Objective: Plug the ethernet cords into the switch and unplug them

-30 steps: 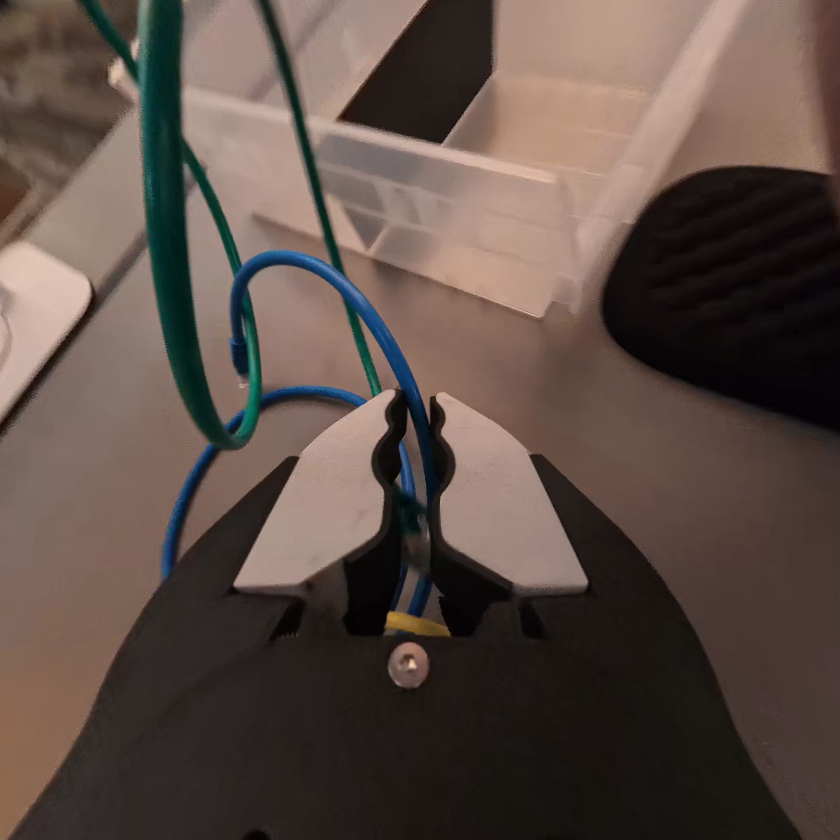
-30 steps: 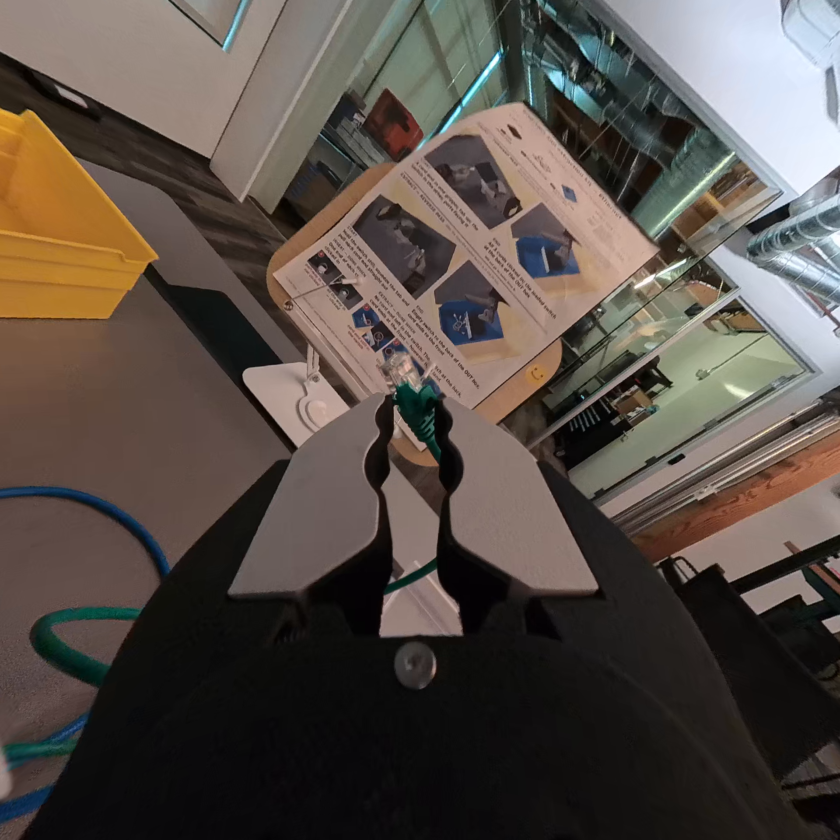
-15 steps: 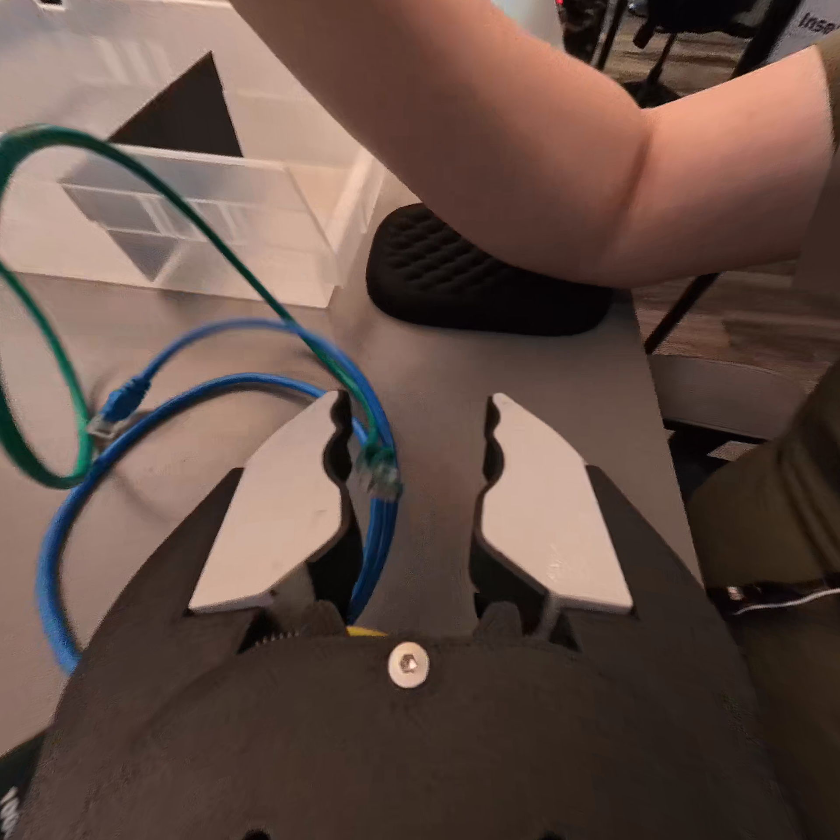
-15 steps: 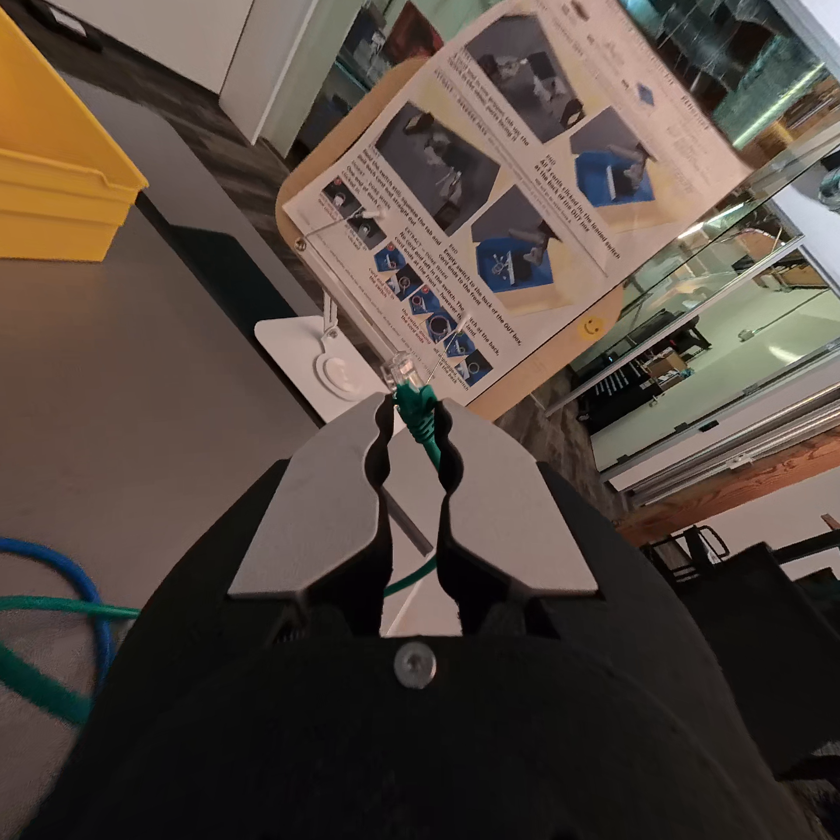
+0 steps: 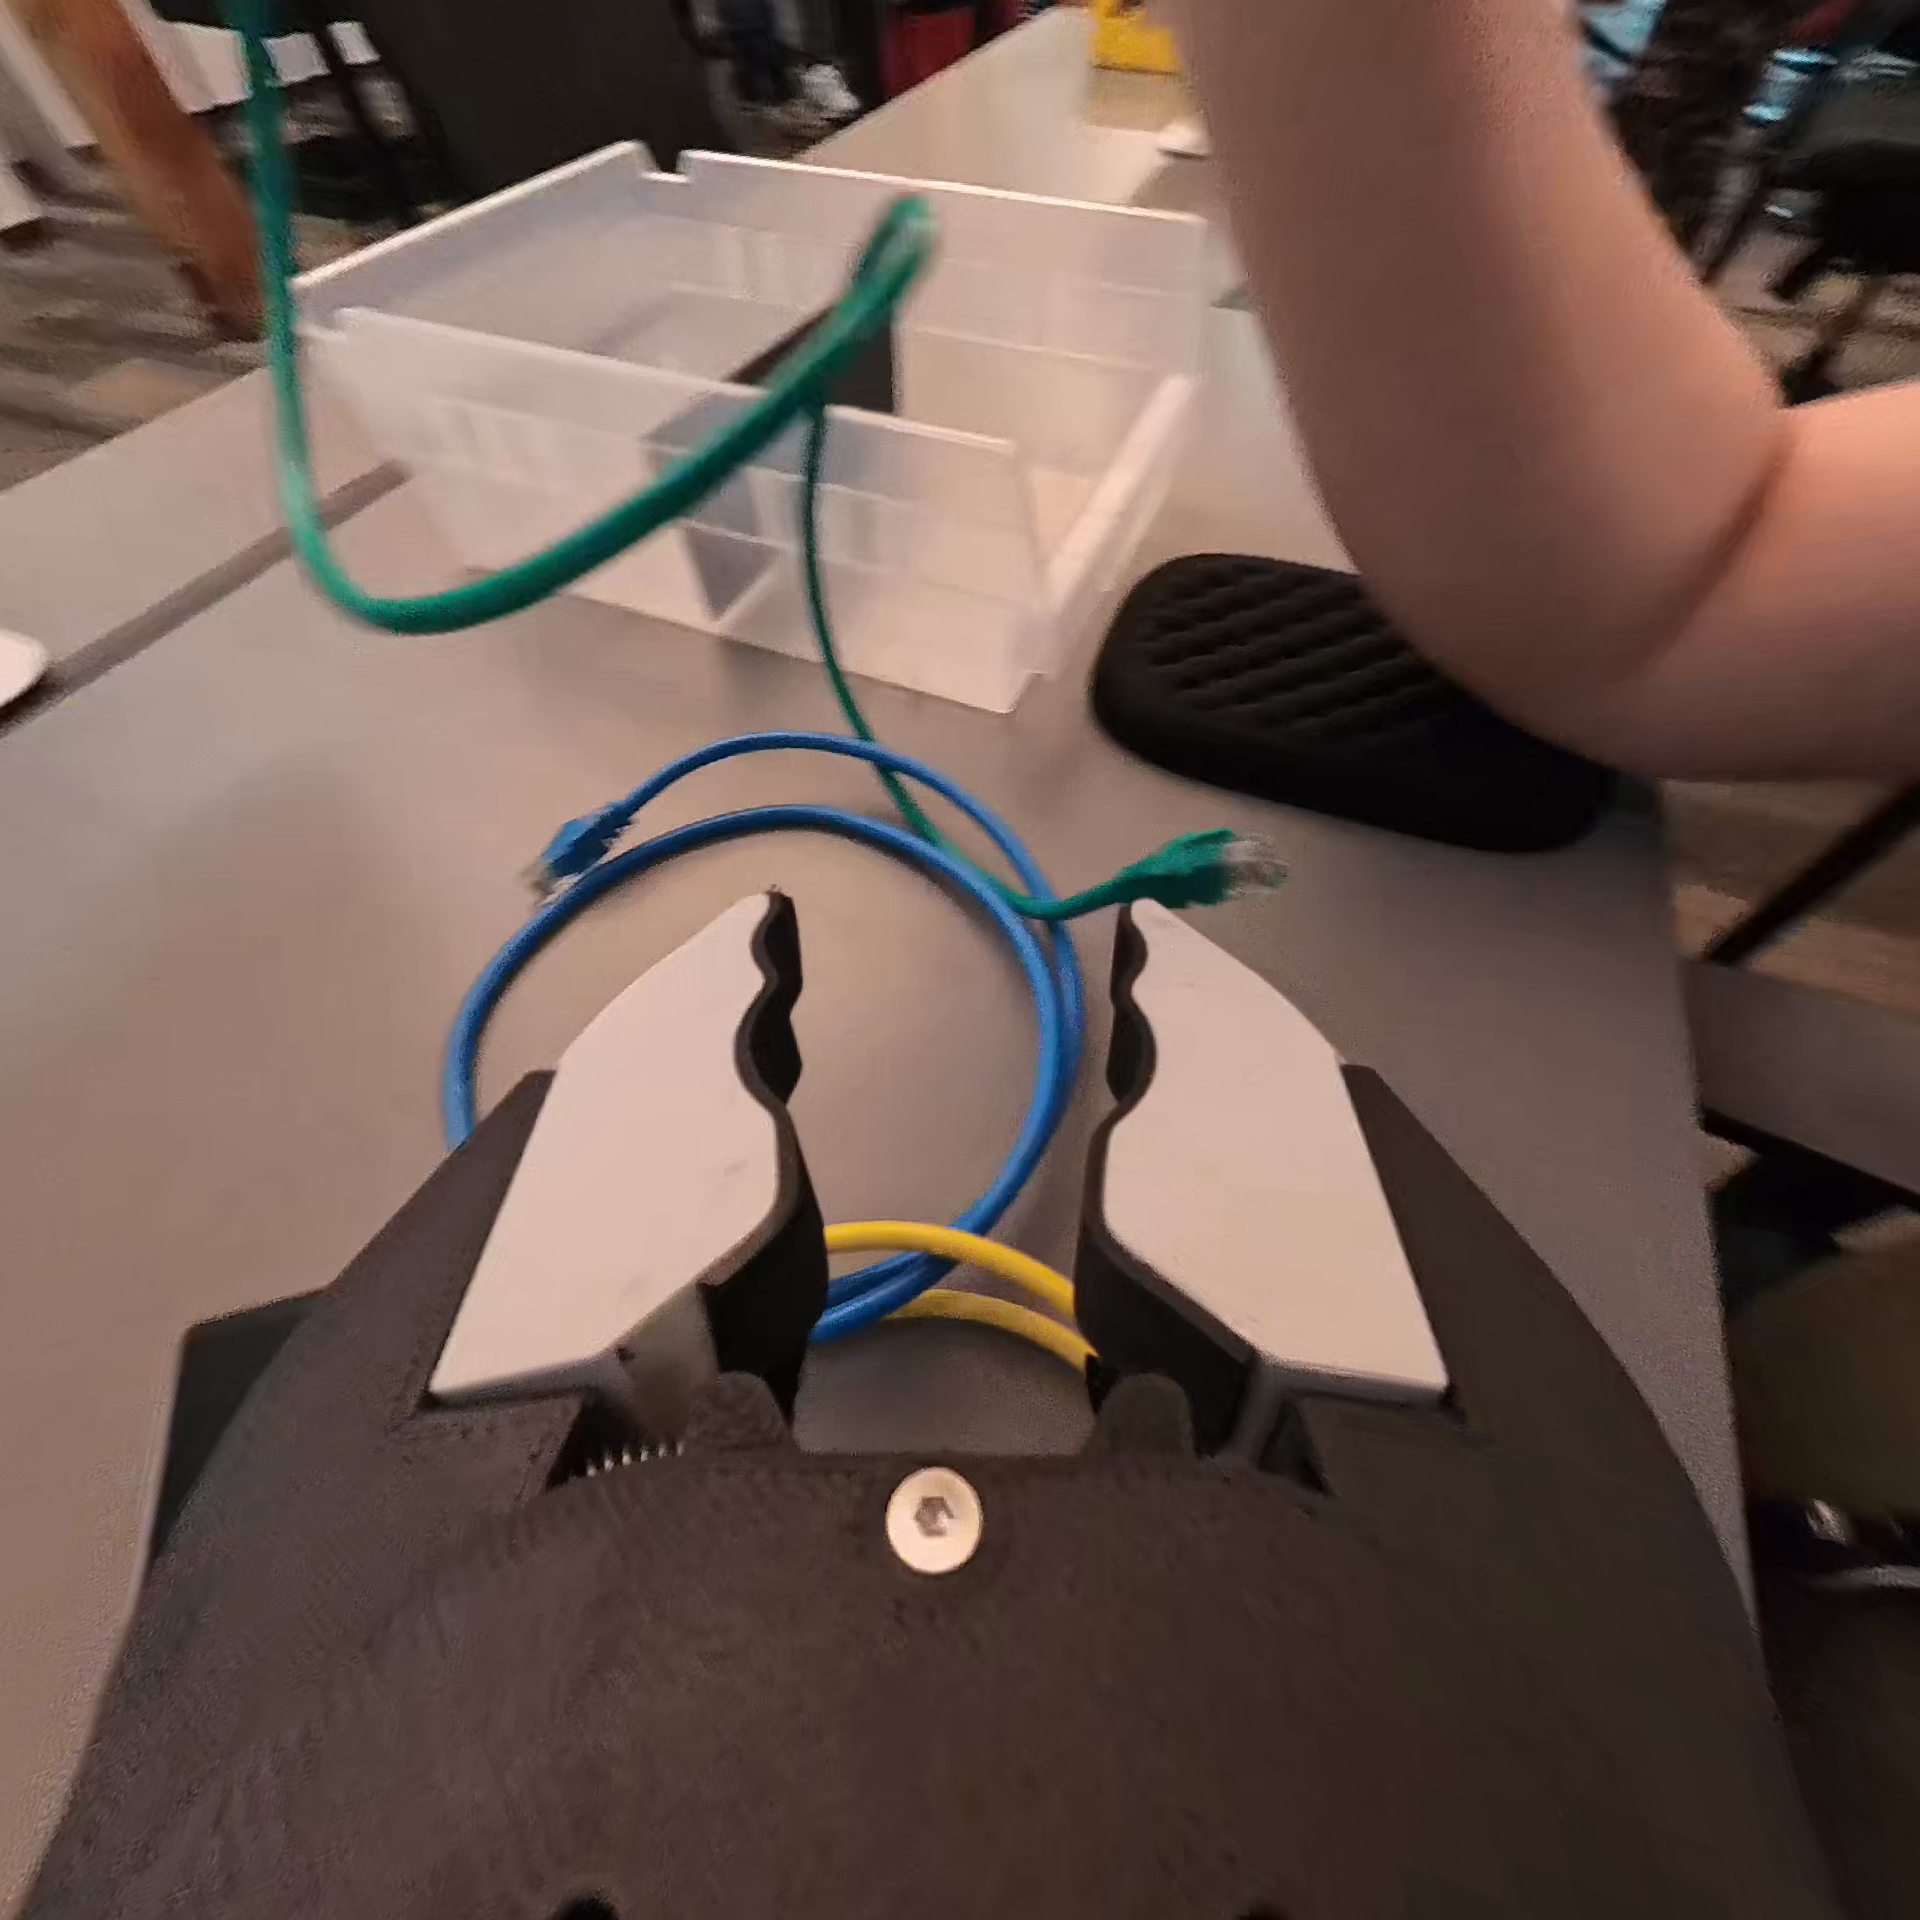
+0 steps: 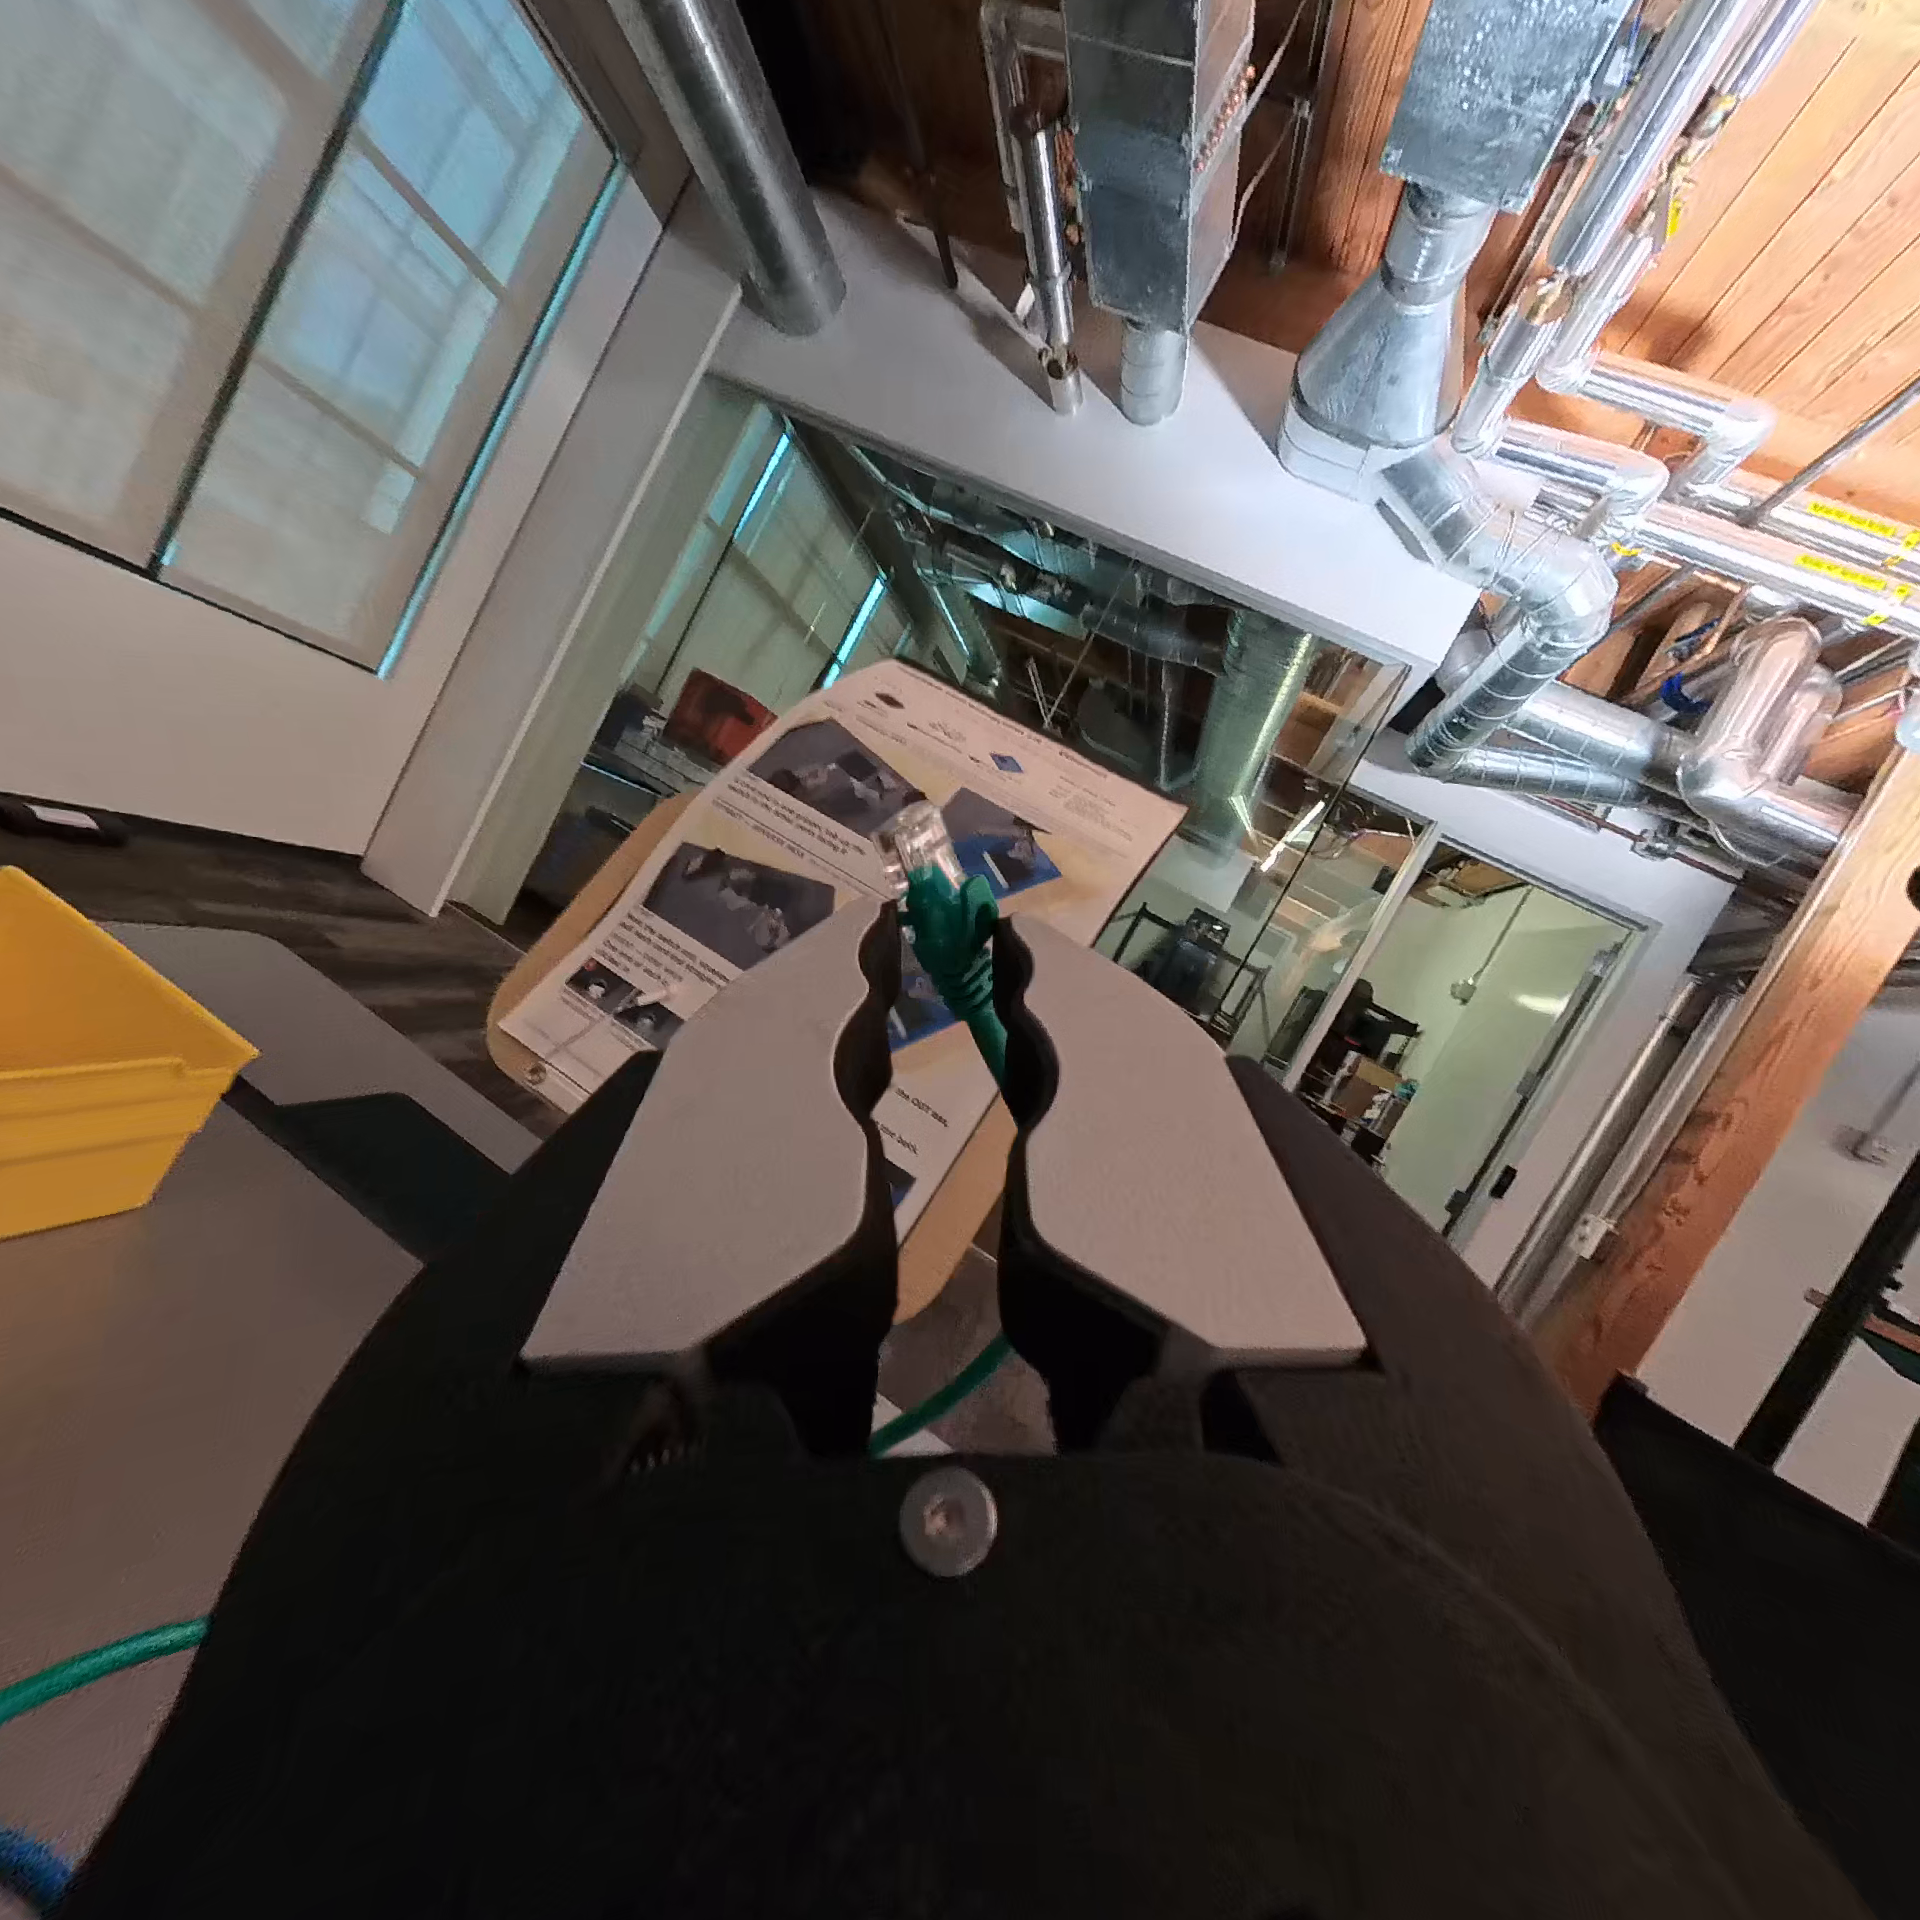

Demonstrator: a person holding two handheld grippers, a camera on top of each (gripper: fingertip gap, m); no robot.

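Note:
My left gripper (image 5: 951, 920) is open and empty above the grey table (image 5: 260, 935). A coiled blue ethernet cord (image 5: 1044, 1039) lies on the table under and ahead of it, its plug (image 5: 582, 836) to the left. A yellow cord (image 5: 966, 1242) shows between the fingers near their base. A green ethernet cord (image 5: 520, 592) hangs in the air in a loop; its free plug (image 5: 1205, 868) dangles just right of my right fingertip. My right gripper (image 6: 940, 930) is shut on the green cord's other plug (image 6: 940, 914), held high and pointing up and away. No switch is in view.
A clear plastic bin (image 5: 748, 416) with dividers stands at the back of the table. A black padded rest (image 5: 1340, 696) lies to its right under a person's forearm (image 5: 1507, 364). A yellow bin (image 6: 94, 1081) and an instruction sheet on a stand (image 6: 831, 914) show in the right wrist view. Across from one pair of fingers to the other is roughly 30 centimetres. My left gripper is the nearer one to the black padded rest (image 5: 1340, 696): about 20 centimetres, against 40 centimetres.
My left gripper opened and let go of the cords, which dropped; the green plug swung to the right. My right gripper rose and tilted up with the green plug still held.

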